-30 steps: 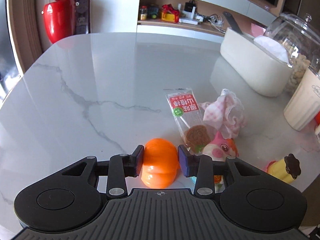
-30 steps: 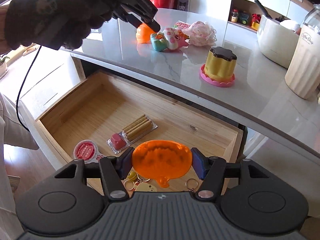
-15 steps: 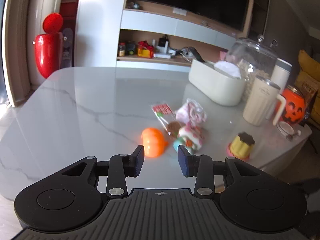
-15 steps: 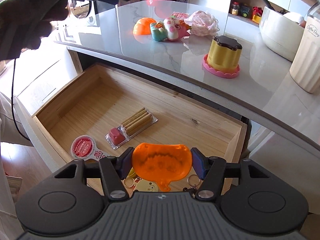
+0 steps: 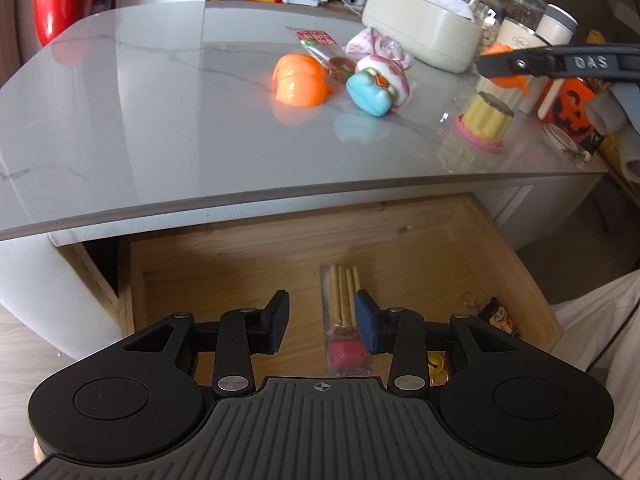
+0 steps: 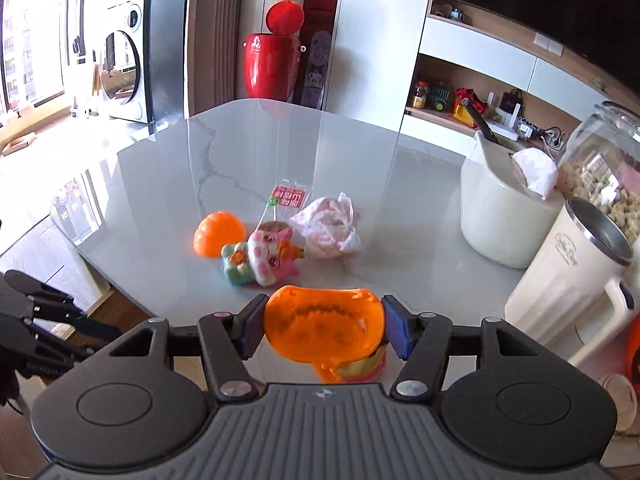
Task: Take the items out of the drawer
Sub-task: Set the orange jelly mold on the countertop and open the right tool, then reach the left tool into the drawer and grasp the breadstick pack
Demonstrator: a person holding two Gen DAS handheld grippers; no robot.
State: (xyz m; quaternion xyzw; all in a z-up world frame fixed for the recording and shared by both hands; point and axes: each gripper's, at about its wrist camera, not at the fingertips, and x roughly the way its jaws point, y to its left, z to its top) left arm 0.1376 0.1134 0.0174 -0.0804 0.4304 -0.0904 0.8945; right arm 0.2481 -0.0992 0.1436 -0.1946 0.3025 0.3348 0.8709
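Note:
My left gripper (image 5: pixel 321 322) hangs open over the open wooden drawer (image 5: pixel 500 240), nothing between its pads. Just below it in the drawer lies a clear pack of biscuit sticks with a red dip cup (image 5: pixel 340 312). A keychain figure (image 5: pixel 496 316) and a gold bell (image 5: pixel 436 362) lie at the drawer's right. My right gripper (image 6: pixel 323 326) is shut on an orange half shell (image 6: pixel 324 324), above the marble table's near edge and over a yellow pudding toy (image 6: pixel 364 364). Another orange half shell (image 6: pixel 218 234) rests on the table.
On the table (image 5: pixel 120 120) lie a squishy cat toy (image 5: pixel 376 84), a snack packet (image 5: pixel 320 42) and a pink cloth bundle (image 5: pixel 376 46). A white container (image 6: pixel 496 216), a glass jar (image 6: pixel 604 160) and a cream mug (image 6: pixel 572 280) stand at the right. A red bin (image 6: pixel 274 64) stands beyond.
My left gripper drew back from the orange half on the table and sank over the drawer. My right gripper rose out of the drawer with its orange shell to above the tabletop.

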